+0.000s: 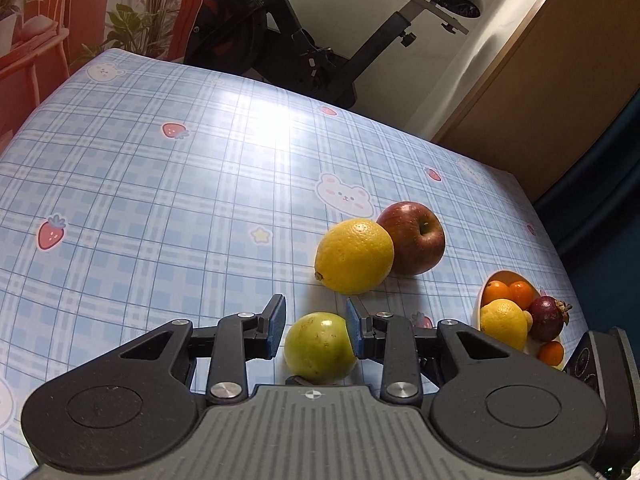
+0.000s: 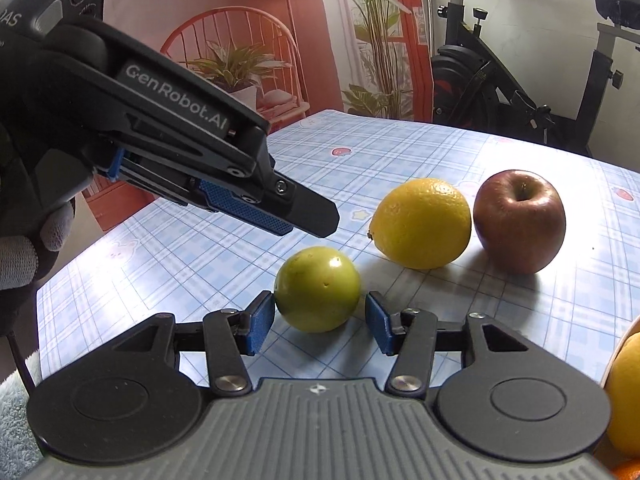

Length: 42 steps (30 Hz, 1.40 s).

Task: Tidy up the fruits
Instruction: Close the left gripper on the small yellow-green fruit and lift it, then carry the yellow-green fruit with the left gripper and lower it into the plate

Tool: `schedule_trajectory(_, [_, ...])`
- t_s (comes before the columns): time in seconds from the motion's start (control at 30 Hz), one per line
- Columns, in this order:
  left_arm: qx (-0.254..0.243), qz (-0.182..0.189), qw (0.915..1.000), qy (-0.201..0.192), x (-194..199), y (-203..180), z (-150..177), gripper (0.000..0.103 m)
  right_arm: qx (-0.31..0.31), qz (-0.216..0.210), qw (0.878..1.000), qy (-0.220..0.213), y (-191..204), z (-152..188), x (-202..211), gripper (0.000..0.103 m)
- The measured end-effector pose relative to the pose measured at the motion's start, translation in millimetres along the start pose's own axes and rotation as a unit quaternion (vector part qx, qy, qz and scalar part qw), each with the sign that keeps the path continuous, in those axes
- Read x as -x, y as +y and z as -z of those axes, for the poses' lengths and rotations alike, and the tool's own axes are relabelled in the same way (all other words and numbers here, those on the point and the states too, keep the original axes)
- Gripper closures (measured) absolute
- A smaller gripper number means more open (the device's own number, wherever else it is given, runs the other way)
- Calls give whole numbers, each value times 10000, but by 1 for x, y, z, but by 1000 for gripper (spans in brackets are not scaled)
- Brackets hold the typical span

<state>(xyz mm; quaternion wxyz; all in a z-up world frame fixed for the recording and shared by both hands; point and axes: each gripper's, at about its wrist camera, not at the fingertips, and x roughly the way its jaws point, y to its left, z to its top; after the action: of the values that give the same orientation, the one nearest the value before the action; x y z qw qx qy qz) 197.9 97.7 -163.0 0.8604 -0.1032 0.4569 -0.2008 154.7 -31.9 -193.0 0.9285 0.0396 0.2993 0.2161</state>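
Green fruit (image 2: 317, 289), lemon (image 2: 422, 224), apple (image 2: 519, 222) on table.

I am looking down and forward along both grippers, close over the blue checked tablecloth (image 1: 160, 200). Both views are sharing the green fruit (image 1: 318, 346) up close, with the lemon (image 2: 422, 224), red apple (image 2: 520, 222) and exercise bike (image 1: 320, 48) farther off.

On the table: one green fruit (image 1: 318, 347), one lemon (image 1: 354, 256), one apple (image 1: 414, 238). In the bowl (image 1: 477, 312), lower right: one lemon, three small oranges, one mangosteen (image 1: 547, 318).
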Motion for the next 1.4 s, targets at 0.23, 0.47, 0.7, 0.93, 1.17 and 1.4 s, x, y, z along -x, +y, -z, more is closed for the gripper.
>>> schedule_trajectory(0.23, [313,285,9989,192,-5,5,3,68,-65,-94,9999,-40,-4,0,-2,45])
schedule_trajectory(0.47, [325,172,9990,271,-7,4,5,68,-259,-210,9994,-95,-13,0,0,48])
schedule_trajectory(0.7, [171,68,9997,187,-6,-6,7,69,-311,-303,9989,-197,-15,3,6,53])
schedule_trajectory(0.93, [-13,233,9997,81,4,-28,8,69,-181,-107,9982,-569,-15,12,38,54])
schedule_trajectory(1.17, [-378,443,9983,-65,7,-76,3,69,-472,219,9948,-872,-35,11,82,54])
schedule_trajectory(1.4, [-772,705,9945,-103,3,-133,4,69,-818,535,9874,-1245,-64,20,133,54])
